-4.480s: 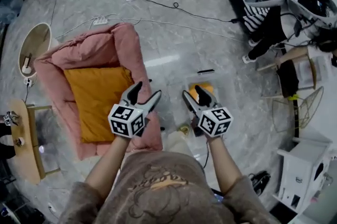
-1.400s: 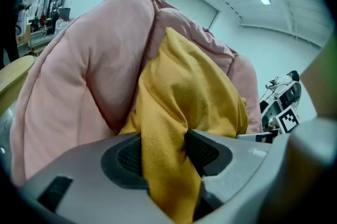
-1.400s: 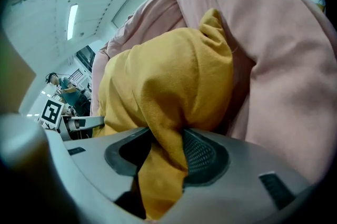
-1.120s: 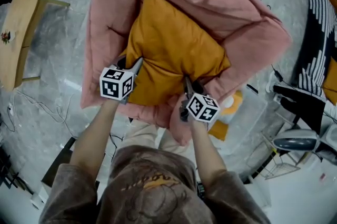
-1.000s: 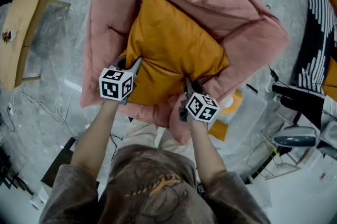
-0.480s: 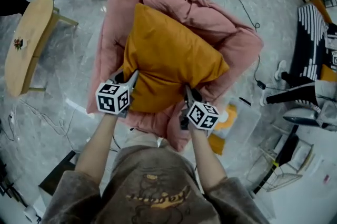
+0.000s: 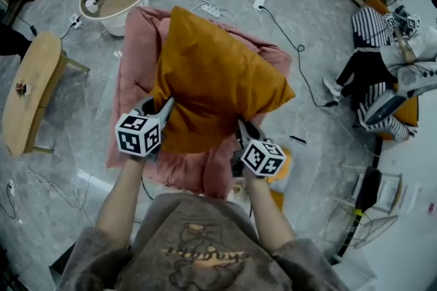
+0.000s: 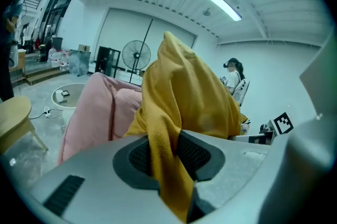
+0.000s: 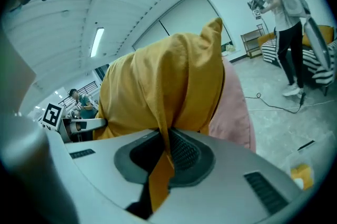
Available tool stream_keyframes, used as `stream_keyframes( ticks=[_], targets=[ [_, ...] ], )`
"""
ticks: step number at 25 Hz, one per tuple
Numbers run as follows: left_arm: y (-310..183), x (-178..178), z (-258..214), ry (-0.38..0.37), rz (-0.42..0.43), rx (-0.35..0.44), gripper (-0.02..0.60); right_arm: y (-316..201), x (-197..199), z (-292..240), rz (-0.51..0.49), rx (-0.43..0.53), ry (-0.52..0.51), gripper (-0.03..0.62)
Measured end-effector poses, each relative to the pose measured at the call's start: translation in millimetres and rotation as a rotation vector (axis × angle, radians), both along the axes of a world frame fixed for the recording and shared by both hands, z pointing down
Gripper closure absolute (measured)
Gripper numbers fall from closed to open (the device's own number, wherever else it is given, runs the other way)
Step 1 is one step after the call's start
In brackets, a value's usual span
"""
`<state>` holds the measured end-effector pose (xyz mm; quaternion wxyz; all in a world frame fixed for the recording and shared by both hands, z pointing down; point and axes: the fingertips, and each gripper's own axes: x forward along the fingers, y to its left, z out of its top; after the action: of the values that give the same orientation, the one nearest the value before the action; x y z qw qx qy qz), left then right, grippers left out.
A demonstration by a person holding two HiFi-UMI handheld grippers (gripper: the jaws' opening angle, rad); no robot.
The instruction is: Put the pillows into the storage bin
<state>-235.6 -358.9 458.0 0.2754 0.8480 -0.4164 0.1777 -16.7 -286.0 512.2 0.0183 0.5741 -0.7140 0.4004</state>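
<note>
The left gripper (image 7: 162, 109) and right gripper (image 7: 240, 130) each pinch a near corner of the orange pillow (image 7: 212, 74), held up over the pink lounger (image 7: 133, 64). Soft and light (its cover bunches in the jaws), it likely carries best by its corners.

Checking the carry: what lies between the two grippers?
In the head view, the orange pillow spans from the left gripper to the right gripper. Each is shut on a corner; the right's jaws have just been closing on the fabric.
</note>
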Motion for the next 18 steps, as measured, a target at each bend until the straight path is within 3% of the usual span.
stream_keyframes(
  ticks=[7,11,18],
  targets=[
    [12,80,-52,0.046,0.127,0.065,0.480,29,75,-63,0.134,0.098,0.037,0.560],
    [28,134,-73,0.064,0.221,0.094,0.480,63,120,-72,0.222,0.096,0.042,0.560],
    [62,250,-111,0.079,0.426,0.165,0.480,135,205,-94,0.419,0.130,0.047,0.562]
  ],
)
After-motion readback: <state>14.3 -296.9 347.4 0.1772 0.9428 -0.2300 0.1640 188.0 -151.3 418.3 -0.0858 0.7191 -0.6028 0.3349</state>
